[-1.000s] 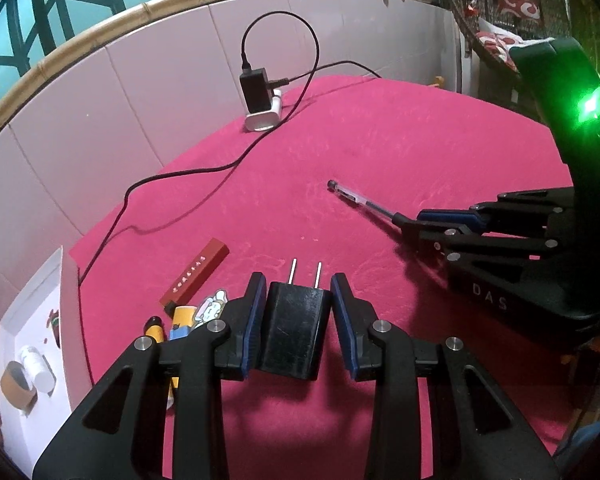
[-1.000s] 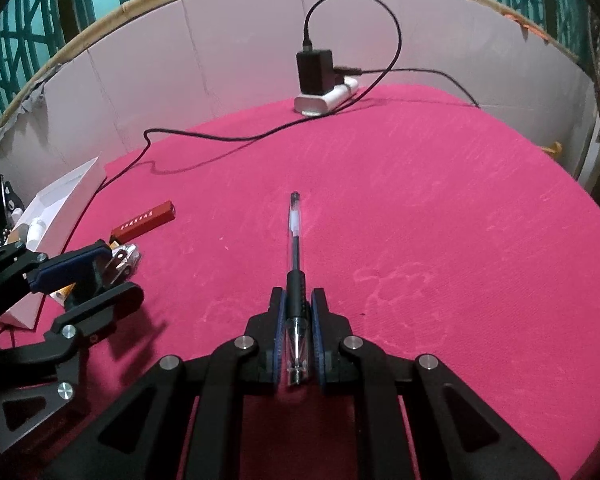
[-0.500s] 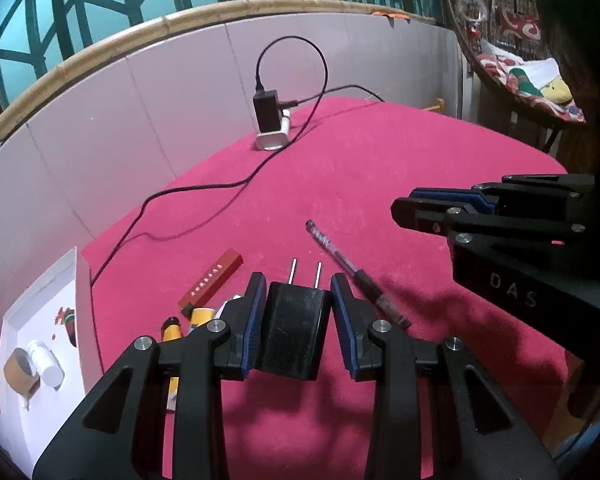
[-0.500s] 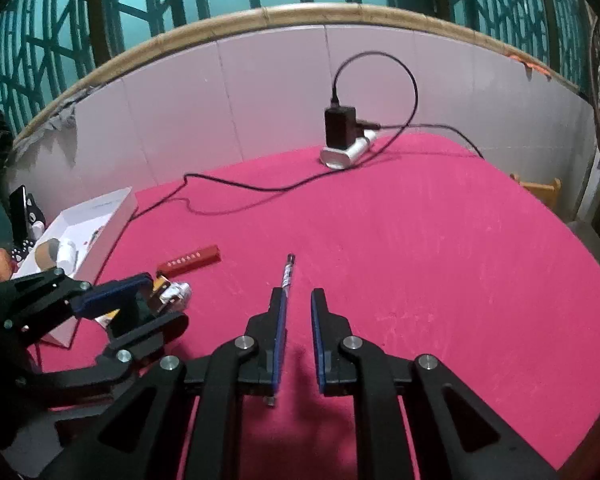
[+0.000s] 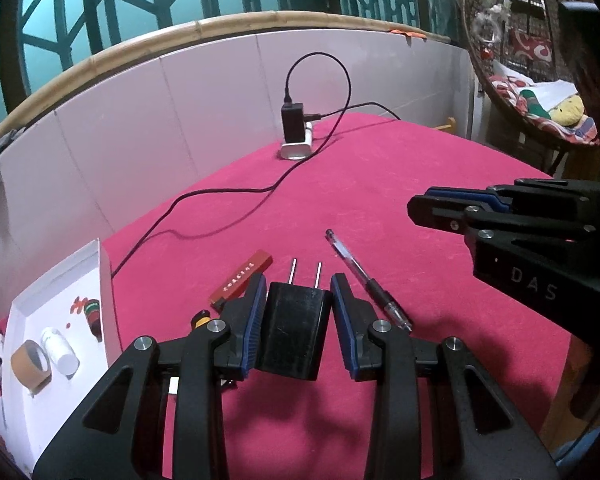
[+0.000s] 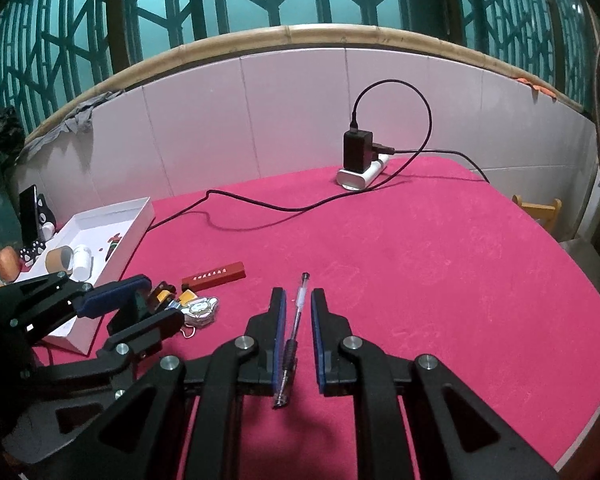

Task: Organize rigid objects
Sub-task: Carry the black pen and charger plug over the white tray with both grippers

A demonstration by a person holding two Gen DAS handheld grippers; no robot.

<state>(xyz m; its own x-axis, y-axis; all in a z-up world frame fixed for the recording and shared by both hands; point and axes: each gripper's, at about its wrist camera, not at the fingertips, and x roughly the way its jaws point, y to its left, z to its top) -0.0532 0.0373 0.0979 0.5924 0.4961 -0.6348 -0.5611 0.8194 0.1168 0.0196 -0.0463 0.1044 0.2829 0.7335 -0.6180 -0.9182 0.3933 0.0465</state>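
left gripper [image 5: 296, 300]: clamped on the black plug adapter [image 5: 294, 330], prongs pointing away, held just above the pink tablecloth [image 5: 400, 184]

right gripper [image 6: 298, 334]: jaws look parted in its own view, nothing in them. The pen [image 6: 292, 334] seen between them is lying flat on the cloth underneath, not pinched

box: white tray [image 5: 104, 280] at the left edge, already has a tape roll [image 5: 30, 362] and a small white bottle [image 5: 60, 346] in it

leftovers: red bar [image 5: 242, 278], keychain charm [image 6: 200, 308] and some small yellow bits beside the tray

step: I'd say the adapter is mid-carry and the pen isn't sorted yet

next: probably swing the left hand over the tray and open up low so the adapter doesn't bounce. Pen needs a fresh grab
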